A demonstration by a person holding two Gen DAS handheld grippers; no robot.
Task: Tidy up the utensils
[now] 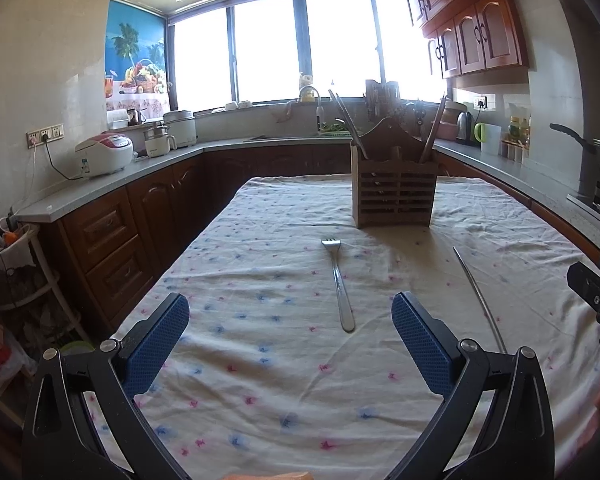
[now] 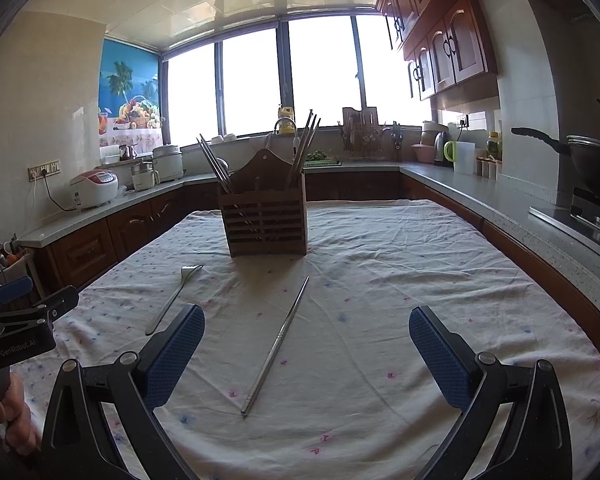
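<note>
Your left gripper (image 1: 290, 338) is spread wide, holding nothing; the fork (image 1: 339, 282) lies on the tablecloth (image 1: 260, 240) ahead, nearer its right finger. Your right gripper (image 2: 306, 350) is likewise released, with what looks like a metal chopstick (image 2: 278, 342) lying between its fingers. The wooden holder (image 2: 265, 220) stands beyond both.

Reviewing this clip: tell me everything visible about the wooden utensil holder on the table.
The wooden utensil holder is a brown box with horizontal slats in front and a taller peaked back panel. It stands upright on the floral tablecloth, beyond the loose fork. Chopsticks lean out of its left and right sides. No tongs touch it.
</note>
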